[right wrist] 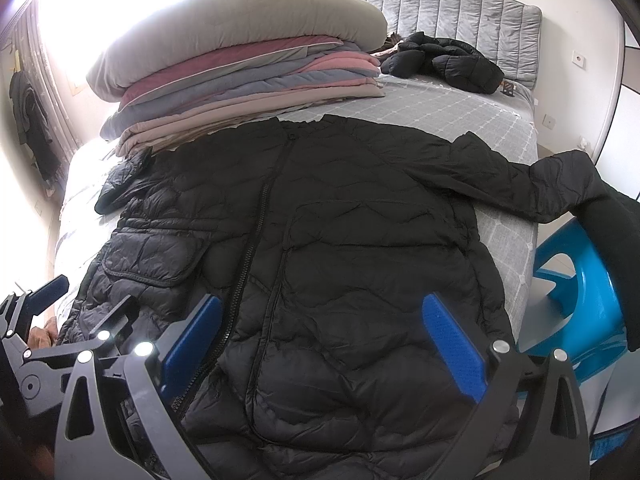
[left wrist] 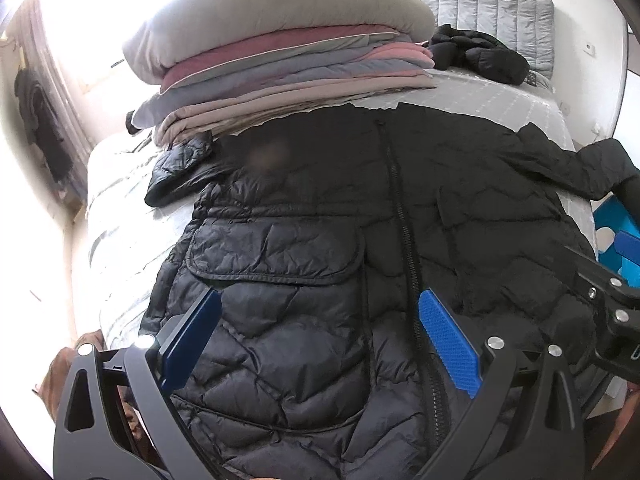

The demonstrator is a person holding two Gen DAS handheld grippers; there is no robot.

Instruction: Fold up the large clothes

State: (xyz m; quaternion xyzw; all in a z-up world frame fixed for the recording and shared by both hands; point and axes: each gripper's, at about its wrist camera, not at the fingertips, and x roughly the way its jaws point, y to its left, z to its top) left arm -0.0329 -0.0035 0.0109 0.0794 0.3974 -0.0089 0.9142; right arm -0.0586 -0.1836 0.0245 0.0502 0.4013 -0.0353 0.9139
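Observation:
A large black quilted puffer jacket [left wrist: 320, 216] lies spread flat, front up and zipped, on the bed; it also shows in the right wrist view [right wrist: 352, 220]. Its right sleeve [right wrist: 520, 176] hangs over the bed's right edge. Its left sleeve [left wrist: 180, 164] is bent beside the blanket stack. My left gripper [left wrist: 320, 312] is open above the jacket's lower left part, near the flap pocket [left wrist: 276, 252]. My right gripper [right wrist: 324, 316] is open above the lower right part. Neither holds anything.
A stack of folded blankets [right wrist: 248, 76] with a grey pillow on top sits at the bed's far left. Another black jacket [right wrist: 448, 60] lies crumpled by the grey headboard [right wrist: 440, 4]. A blue plastic stool [right wrist: 580, 280] stands right of the bed.

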